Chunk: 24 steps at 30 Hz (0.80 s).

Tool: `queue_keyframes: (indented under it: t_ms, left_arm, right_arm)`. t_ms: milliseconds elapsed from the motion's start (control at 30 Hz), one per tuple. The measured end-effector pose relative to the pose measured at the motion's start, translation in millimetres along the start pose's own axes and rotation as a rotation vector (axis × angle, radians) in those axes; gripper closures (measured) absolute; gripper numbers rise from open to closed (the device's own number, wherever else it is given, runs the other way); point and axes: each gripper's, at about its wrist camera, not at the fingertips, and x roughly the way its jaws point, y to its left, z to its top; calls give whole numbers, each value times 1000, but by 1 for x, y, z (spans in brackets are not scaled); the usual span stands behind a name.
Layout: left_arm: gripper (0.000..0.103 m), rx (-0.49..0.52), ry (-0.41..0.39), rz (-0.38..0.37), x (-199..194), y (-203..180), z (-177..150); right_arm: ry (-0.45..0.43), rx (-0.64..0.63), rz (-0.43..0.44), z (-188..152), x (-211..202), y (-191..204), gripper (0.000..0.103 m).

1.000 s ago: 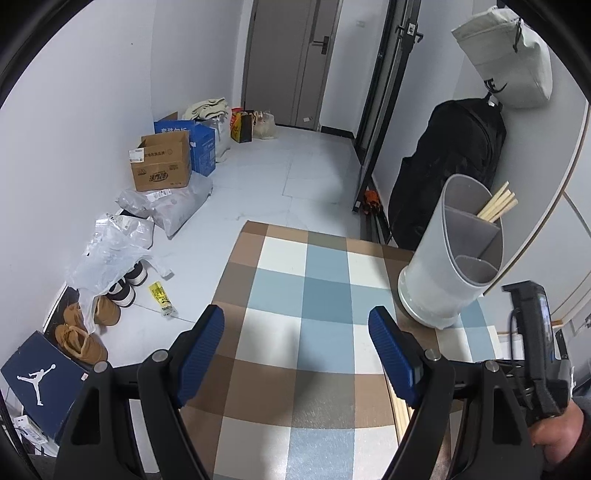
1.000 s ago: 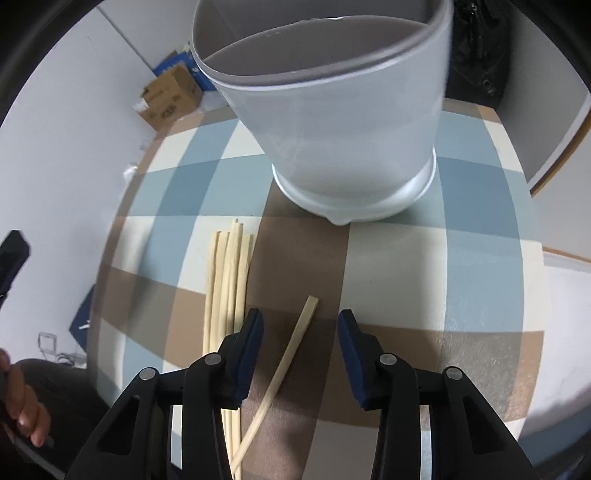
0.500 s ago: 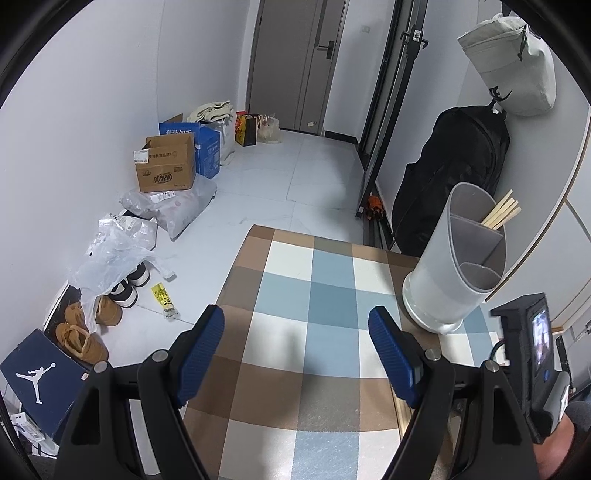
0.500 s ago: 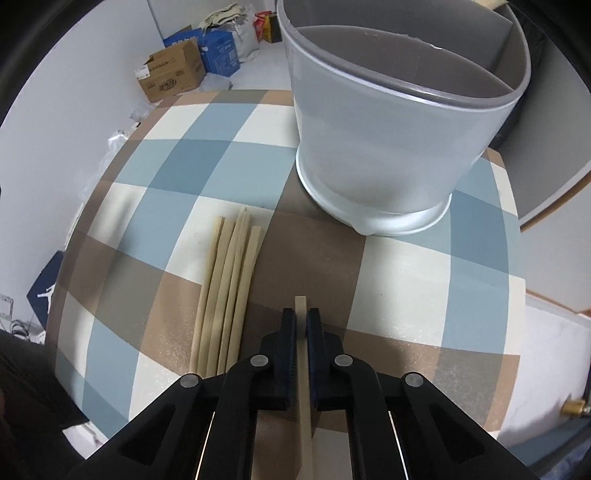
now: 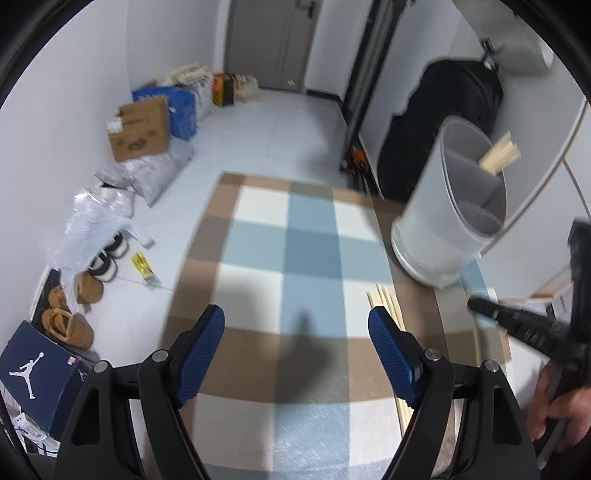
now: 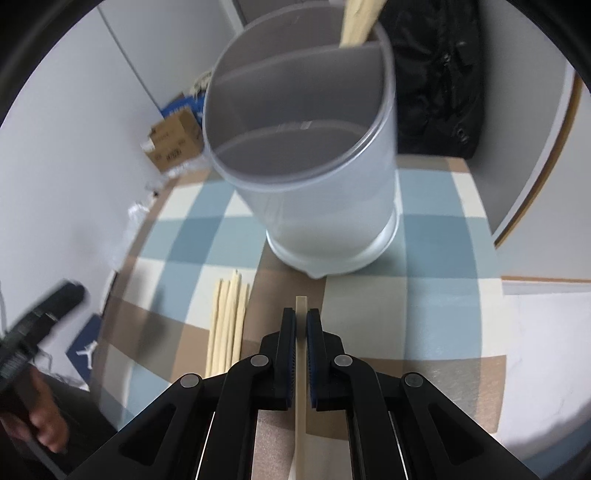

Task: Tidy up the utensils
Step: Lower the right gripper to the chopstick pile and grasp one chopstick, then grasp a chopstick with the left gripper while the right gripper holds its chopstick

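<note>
My right gripper (image 6: pixel 301 325) is shut on a single pale wooden chopstick (image 6: pixel 300 308), held above the checked tablecloth, its tip pointing at the white utensil holder (image 6: pixel 314 206). The holder has divided compartments; several chopsticks (image 6: pixel 360 20) stand in its far compartment. A bundle of loose chopsticks (image 6: pixel 227 317) lies on the cloth left of my right gripper. In the left wrist view my left gripper (image 5: pixel 295 332) is open and empty above the cloth; the holder (image 5: pixel 443 206) stands at the right, the loose chopsticks (image 5: pixel 386 299) lie by its right finger.
The checked cloth (image 5: pixel 288 240) covers a table whose far edge drops to the floor. Boxes (image 5: pixel 140 129), bags and shoes (image 5: pixel 70 325) lie on the floor at left. A black backpack (image 5: pixel 443 110) hangs behind the holder. The right gripper's body (image 5: pixel 535 328) shows at the right.
My right gripper closed on the single chopstick and lifted it off the cloth toward the holder. My left gripper stayed open and shifted slightly.
</note>
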Motion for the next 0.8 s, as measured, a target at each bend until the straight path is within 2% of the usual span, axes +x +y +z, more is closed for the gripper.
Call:
queue_keyframes:
  t_ms: [133, 333, 500, 733, 767, 800]
  left_arm:
    - [27, 27, 91, -34, 16, -16, 2]
    - [27, 38, 157, -1, 37, -35, 12]
    - [40, 41, 236, 26, 57, -48, 8]
    - [40, 25, 282, 47, 63, -57, 8]
    - [42, 30, 287, 61, 65, -57, 8]
    - [48, 30, 293, 75, 66, -57, 6]
  right_arm:
    - [-44, 58, 58, 5, -10, -13, 98]
    - [-112, 109, 128, 10, -16, -18, 98]
    - [-172, 99, 146, 11, -33, -21, 98]
    - [-194, 144, 188, 16, -39, -33, 98]
    - [-194, 149, 190, 17, -38, -34, 98]
    - [-194, 154, 190, 17, -39, -34, 98]
